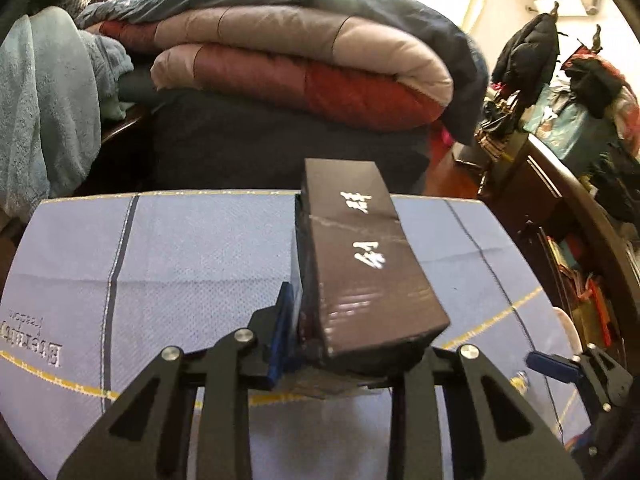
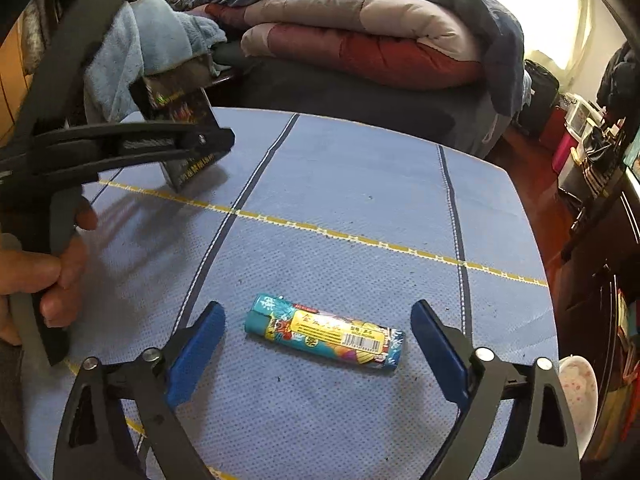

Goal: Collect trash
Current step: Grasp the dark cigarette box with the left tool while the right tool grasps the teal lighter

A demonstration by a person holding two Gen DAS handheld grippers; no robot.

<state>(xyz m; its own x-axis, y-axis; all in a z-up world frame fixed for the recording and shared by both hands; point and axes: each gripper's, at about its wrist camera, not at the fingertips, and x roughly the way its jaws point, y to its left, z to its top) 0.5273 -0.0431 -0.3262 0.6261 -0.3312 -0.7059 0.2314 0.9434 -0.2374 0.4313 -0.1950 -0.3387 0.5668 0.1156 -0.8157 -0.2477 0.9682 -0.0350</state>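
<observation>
Left gripper (image 1: 320, 340) pinches a dark box (image 1: 360, 256) above the blue cloth (image 1: 180, 248). Right gripper (image 2: 316, 344) spread wide around a lighter (image 2: 324, 332), not touching.

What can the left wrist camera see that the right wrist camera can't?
Only the left wrist view shows the white writing on the dark box, which the left gripper is clamping. Only the right wrist view shows the colourful lighter lying between the open fingers of the right gripper, and the hand holding the left tool. Both show the dark box, the blue cloth and the folded quilt behind.
</observation>
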